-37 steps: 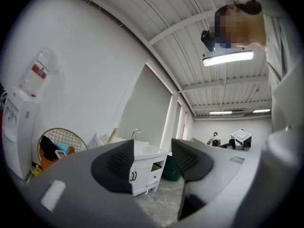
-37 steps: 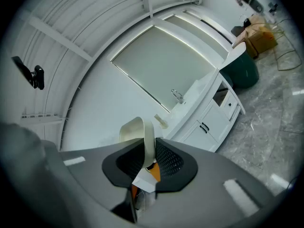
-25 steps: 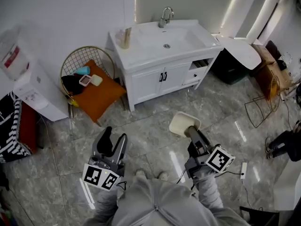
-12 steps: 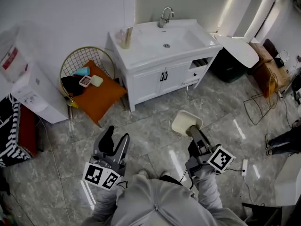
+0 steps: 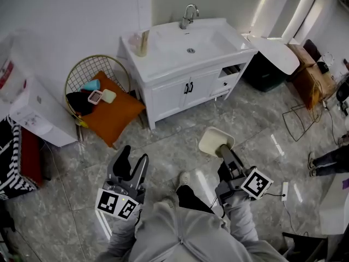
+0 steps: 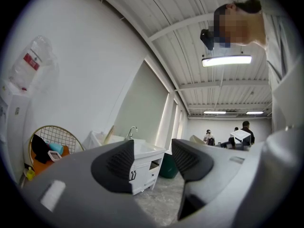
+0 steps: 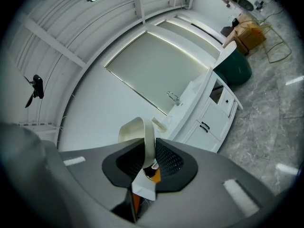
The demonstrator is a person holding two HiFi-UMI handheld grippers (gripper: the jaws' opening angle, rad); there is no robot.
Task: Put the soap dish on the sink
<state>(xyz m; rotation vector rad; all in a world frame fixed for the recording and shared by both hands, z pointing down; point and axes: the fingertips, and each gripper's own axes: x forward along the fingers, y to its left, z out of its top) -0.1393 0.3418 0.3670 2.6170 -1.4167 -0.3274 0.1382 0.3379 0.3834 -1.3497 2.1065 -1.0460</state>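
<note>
The cream soap dish is held out in front of me, above the marble floor, with my right gripper shut on its near rim. In the right gripper view the soap dish stands on edge between the two dark pads. The white sink with a chrome tap stands ahead on a white cabinet, well beyond the dish. My left gripper hangs low at the left, open, nothing between its jaws. The left gripper view shows the sink cabinet through the gap.
A round wire chair with an orange cushion and small items sits left of the cabinet. A water dispenser stands at far left. A white lid over a dark bin, a cardboard box and a wire frame crowd the right.
The view has shifted a little toward the sink. A shoe and dark trouser leg have stepped forward between the grippers. Both grippers keep their pose and the dish stays held.
</note>
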